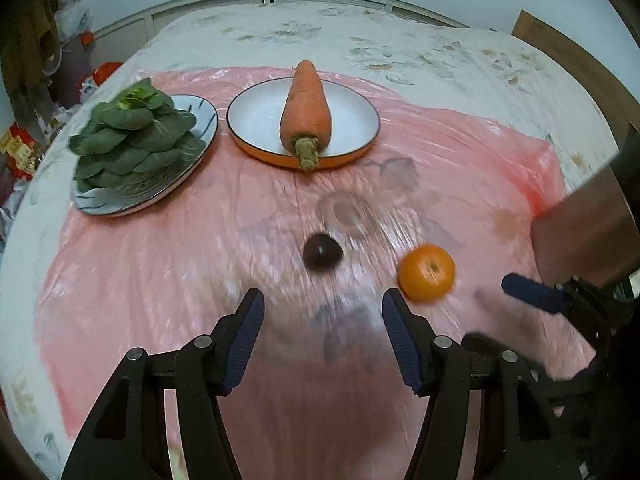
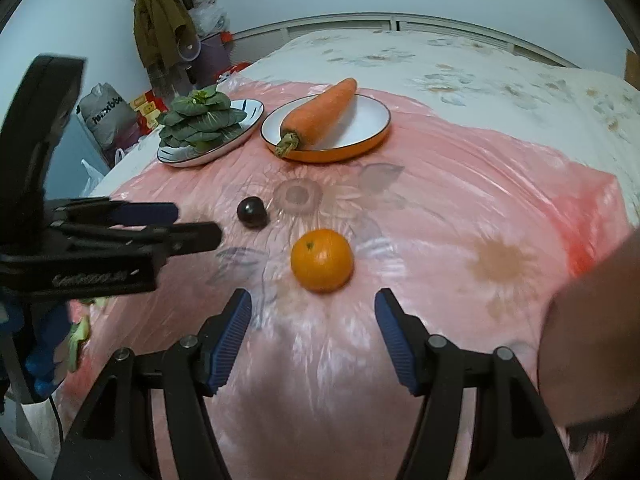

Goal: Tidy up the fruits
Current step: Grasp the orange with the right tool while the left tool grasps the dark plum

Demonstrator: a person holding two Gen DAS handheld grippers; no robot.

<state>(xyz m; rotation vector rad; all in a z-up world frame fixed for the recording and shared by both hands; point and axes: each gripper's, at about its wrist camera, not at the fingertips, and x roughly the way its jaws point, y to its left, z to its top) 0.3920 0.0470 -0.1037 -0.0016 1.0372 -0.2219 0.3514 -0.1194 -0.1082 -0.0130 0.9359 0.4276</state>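
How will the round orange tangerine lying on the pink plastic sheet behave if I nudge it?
The round orange tangerine lies loose on the glossy pink plastic sheet, so it will probably roll or slide. Its peel looks smooth and firm, likely fine under a gentle pinch. The open right gripper looks wide enough.

Each camera rides low behind its own fingers, looking steeply down and forward across the pink plastic sheet [image 1: 160, 280] from close range. Both share the orange [image 1: 427, 272], dark plum [image 1: 322, 253], carrot plate [image 1: 256, 120] and greens [image 1: 132, 140]; the right view sits further right
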